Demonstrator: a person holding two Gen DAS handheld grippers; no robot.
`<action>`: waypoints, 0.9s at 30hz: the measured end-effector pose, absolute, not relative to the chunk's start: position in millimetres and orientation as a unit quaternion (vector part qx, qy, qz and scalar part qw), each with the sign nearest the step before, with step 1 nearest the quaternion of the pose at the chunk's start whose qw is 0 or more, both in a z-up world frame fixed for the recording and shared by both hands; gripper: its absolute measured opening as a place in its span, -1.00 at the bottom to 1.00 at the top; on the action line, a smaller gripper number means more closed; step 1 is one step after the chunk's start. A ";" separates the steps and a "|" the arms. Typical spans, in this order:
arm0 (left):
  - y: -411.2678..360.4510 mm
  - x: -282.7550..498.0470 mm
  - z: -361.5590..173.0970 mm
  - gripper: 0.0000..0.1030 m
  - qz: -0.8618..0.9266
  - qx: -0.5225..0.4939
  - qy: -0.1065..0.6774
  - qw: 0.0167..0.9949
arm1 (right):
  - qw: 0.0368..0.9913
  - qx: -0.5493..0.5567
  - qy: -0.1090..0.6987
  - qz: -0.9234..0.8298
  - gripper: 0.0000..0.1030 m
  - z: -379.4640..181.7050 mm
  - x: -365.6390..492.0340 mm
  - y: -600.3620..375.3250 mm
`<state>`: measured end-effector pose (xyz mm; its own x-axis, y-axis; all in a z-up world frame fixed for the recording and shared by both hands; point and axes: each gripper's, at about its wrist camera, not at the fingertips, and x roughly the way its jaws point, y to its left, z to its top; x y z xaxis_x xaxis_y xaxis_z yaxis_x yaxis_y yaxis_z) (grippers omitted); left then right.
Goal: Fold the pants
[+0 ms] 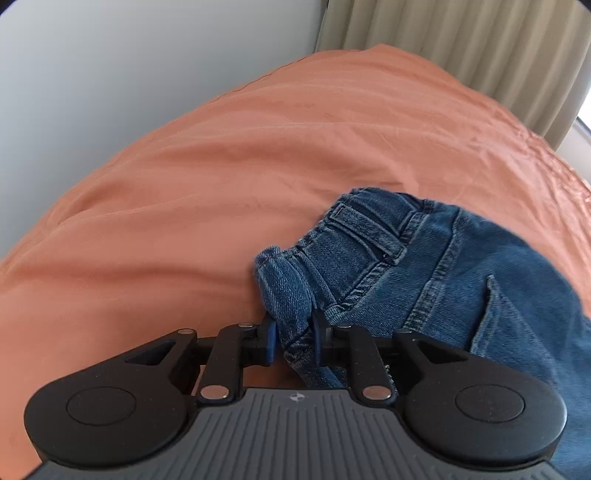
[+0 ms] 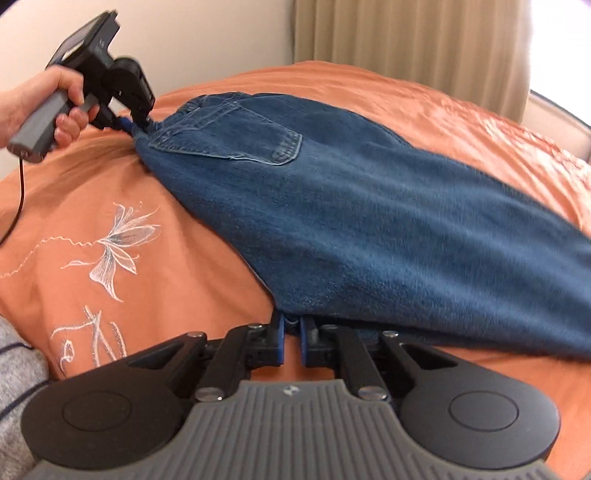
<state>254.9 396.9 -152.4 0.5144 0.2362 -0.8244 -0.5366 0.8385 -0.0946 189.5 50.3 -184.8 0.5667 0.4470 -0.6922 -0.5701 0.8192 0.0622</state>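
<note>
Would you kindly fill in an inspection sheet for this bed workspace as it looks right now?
Surface: orange bedspread with white flower embroidery, wrinkled.
Job's things: blue jeans lying across the bed, back pocket up.
Clutter: grey fabric at the near left edge.
Grippers: left gripper shut on the waistband corner; right gripper shut at the jeans' near edge.
Cables: dark cable hanging from the left gripper's handle.
Surroundings: white wall, beige curtain.
</note>
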 end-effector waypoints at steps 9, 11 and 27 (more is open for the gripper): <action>360.2 237.5 -101.4 0.34 0.257 -0.040 0.402 0.878 | 0.872 0.015 0.397 0.286 -0.91 -161.9 183.6 -7.7; 350.1 229.5 -84.7 0.34 0.244 -0.046 0.390 0.887 | 0.878 0.035 0.391 0.275 -0.90 -153.9 182.7 -31.2; 180.9 270.1 -48.1 0.23 0.058 -0.039 0.392 0.918 | 0.885 0.297 0.358 0.023 -0.40 -91.4 228.9 -394.0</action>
